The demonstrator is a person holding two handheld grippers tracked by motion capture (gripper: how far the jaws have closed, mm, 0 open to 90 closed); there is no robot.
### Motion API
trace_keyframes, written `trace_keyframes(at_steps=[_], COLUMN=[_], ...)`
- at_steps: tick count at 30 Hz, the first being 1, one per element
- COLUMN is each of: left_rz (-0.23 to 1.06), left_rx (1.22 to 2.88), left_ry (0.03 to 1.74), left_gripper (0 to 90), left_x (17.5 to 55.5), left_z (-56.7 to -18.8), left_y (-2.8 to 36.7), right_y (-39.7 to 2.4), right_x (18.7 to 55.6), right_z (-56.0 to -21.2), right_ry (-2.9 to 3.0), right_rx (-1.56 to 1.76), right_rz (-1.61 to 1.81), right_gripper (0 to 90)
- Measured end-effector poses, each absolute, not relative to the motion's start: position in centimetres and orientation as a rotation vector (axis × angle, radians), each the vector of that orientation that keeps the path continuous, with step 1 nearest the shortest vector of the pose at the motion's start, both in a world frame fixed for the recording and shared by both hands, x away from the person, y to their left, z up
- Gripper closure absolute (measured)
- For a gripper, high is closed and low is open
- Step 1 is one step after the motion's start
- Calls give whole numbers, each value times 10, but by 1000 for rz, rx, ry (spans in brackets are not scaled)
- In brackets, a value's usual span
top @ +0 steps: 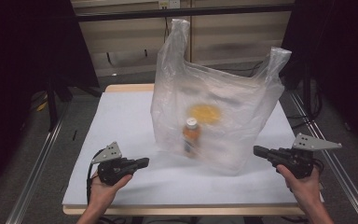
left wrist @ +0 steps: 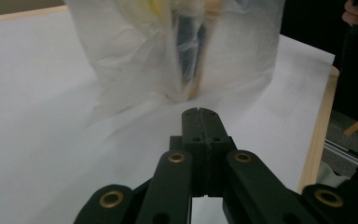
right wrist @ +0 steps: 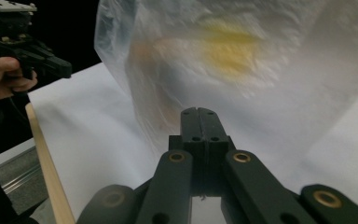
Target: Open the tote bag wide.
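A translucent plastic bag (top: 214, 102) stands upright in the middle of the white table (top: 121, 121), its two handles sticking up. Inside it I make out a bottle (top: 191, 135) with a white cap and an orange label, and a yellow round thing (top: 205, 113) behind it. My left gripper (top: 144, 162) hovers at the bag's front left, jaws shut with nothing in them. To the bag's right, my right gripper (top: 257, 150) is shut and empty too. In the left gripper view the closed jaws (left wrist: 200, 111) point at the bag's (left wrist: 182, 46) base. The right gripper view has the closed jaws (right wrist: 199, 111) aimed at the bag's (right wrist: 233, 60) side.
The table's wooden front edge (top: 182, 211) runs just ahead of the person's wrists. Metal rails (top: 37, 163) flank the table on both sides, and dark stands and cables lie on the floor beyond.
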State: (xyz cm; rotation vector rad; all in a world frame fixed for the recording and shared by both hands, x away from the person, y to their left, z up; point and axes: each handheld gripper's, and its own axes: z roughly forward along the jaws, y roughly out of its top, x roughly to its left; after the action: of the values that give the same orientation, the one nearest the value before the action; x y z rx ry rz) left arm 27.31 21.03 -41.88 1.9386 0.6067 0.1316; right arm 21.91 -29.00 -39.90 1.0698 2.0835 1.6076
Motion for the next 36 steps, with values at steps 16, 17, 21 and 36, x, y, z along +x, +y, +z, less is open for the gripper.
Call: trace_keyframes(at_steps=[16, 17, 21, 36], left_rz=[71, 63, 68, 93], left_rx=[1999, 1999, 1980, 2012], left_ry=[510, 504, 498, 452], left_gripper=[900, 900, 900, 900], left_x=[295, 298, 307, 337], left_z=[-373, -369, -359, -320], left_y=[176, 174, 172, 143], right_y=[-263, -261, -257, -243], right_x=[239, 244, 253, 299], right_z=[-352, -347, -339, -290], right_ry=[2119, 2132, 2146, 2212], right_rx=[959, 950, 937, 874], right_rz=[1622, 1617, 1645, 1553], right_gripper=[900, 900, 900, 900])
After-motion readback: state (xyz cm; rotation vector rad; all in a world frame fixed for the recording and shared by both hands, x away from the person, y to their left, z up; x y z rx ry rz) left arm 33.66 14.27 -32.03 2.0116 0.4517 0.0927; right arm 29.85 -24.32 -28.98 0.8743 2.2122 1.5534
